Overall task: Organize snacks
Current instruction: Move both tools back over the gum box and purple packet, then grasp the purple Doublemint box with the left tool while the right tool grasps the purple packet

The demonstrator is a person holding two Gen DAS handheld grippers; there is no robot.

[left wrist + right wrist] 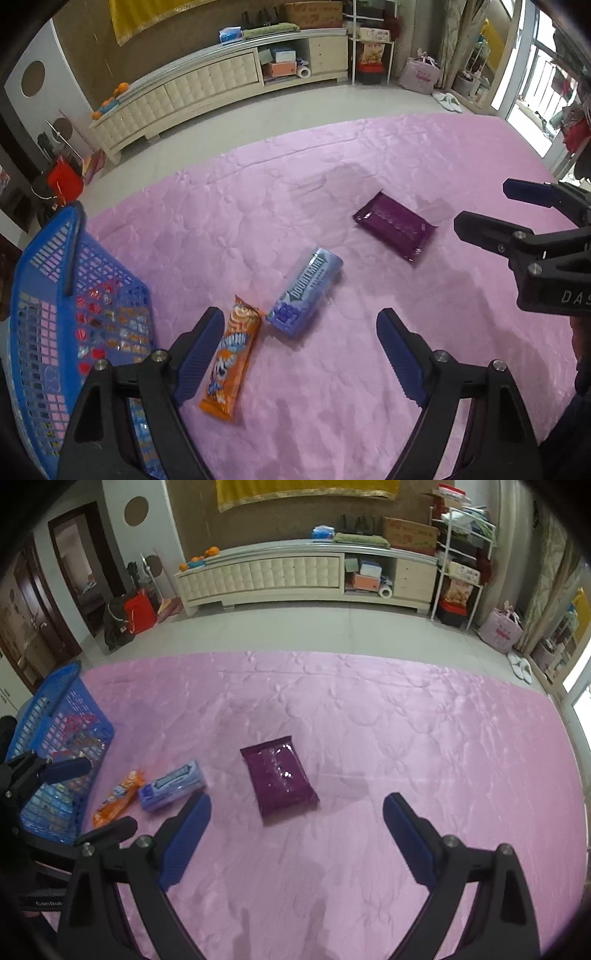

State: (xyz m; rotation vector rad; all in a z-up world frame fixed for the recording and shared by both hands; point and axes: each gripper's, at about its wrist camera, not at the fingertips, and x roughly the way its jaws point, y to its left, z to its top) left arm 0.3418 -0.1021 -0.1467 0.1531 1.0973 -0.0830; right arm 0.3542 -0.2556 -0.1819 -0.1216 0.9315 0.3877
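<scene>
- While both tongs are standing spread and empty, the left tongs point(299, 354) are hovering over the orange snack packet point(231, 356) and the blue gum pack point(304, 291) on the pink bed cover point(369, 177).
- The right tongs point(295, 838) are facing the purple packet point(280, 779).
- Each is needing centring over one item, pinching across its narrow width, before carrying it to the blue basket point(48, 266) at the left.

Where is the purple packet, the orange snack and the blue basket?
purple packet point(281, 778): right wrist view, middle of its top face.
orange snack point(232, 354): left wrist view, middle of the wrapper.
blue basket point(44, 258): left wrist view, its mesh wall.
</scene>
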